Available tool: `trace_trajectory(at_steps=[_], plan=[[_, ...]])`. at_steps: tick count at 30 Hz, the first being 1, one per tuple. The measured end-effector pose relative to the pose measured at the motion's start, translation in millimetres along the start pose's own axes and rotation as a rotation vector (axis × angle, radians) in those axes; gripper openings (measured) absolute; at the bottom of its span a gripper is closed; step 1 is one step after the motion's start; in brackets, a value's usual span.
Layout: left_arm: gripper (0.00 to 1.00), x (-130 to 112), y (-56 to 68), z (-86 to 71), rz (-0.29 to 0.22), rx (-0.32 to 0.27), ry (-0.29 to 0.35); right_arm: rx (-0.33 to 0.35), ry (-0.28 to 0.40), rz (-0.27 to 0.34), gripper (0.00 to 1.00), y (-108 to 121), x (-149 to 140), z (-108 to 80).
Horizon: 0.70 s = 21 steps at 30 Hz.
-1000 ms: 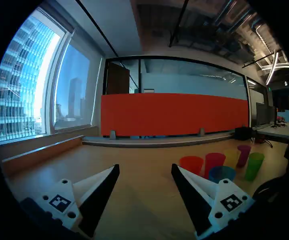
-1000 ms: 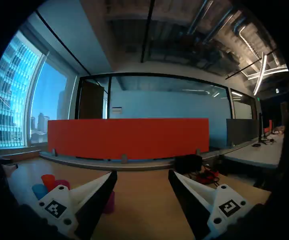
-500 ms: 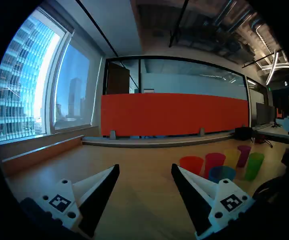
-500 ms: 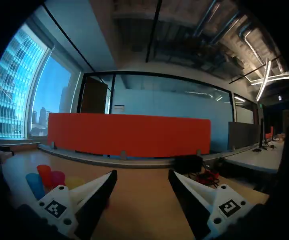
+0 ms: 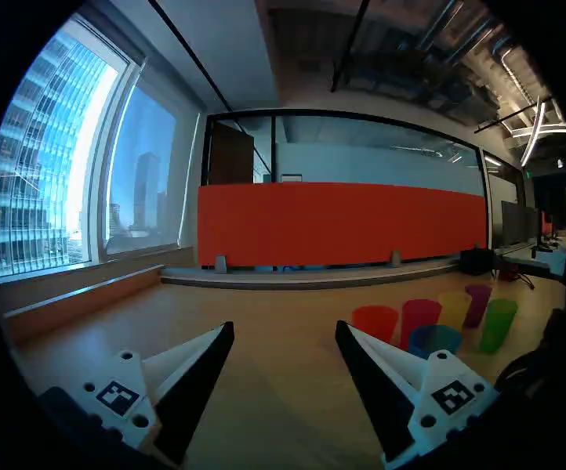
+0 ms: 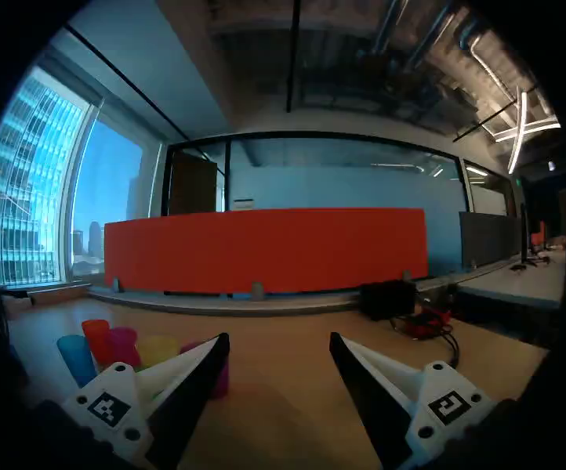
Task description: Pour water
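Six cups (image 5: 433, 341) are sitting together on the table (image 5: 204, 305), between the left gripper (image 5: 283, 325) and the right gripper (image 6: 278, 337). Both are hanging wide open, holding nothing. What the cups are holding is unclear.

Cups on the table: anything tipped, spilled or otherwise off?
Nothing stands out. The coloured plastic cups stand upright in a tight cluster on the wooden table, with no spill visible around them. Left tool and right tool are open and empty.

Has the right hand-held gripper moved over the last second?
Yes, the right hand-held gripper turned left: the orange partition slid rightward, and the cups came further into view.
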State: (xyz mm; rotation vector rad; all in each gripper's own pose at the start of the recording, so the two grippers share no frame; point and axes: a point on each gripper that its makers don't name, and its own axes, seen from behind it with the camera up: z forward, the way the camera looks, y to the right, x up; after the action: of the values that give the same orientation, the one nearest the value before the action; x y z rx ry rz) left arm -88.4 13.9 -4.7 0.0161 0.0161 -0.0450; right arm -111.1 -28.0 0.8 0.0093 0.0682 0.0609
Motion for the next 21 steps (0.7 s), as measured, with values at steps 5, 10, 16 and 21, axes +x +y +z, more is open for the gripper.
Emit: trace_trajectory(at_steps=[5, 10, 16, 21], plan=[[0.96, 0, 0.2, 0.0, 0.0, 0.0, 0.0, -0.009, -0.007, -0.017, 0.99, 4, -8, -1.2], [0.96, 0, 0.2, -0.6, 0.0, 0.0, 0.0, -0.017, -0.026, -0.013, 0.99, 7, -15, -1.3], [0.96, 1, 0.6, 0.1, 0.0, 0.0, 0.0, -0.024, -0.045, -0.024, 0.99, 9, -20, 0.1], [0.96, 1, 0.3, 0.7, 0.0, 0.0, 0.0, -0.025, -0.047, -0.032, 0.99, 9, -20, -0.4]])
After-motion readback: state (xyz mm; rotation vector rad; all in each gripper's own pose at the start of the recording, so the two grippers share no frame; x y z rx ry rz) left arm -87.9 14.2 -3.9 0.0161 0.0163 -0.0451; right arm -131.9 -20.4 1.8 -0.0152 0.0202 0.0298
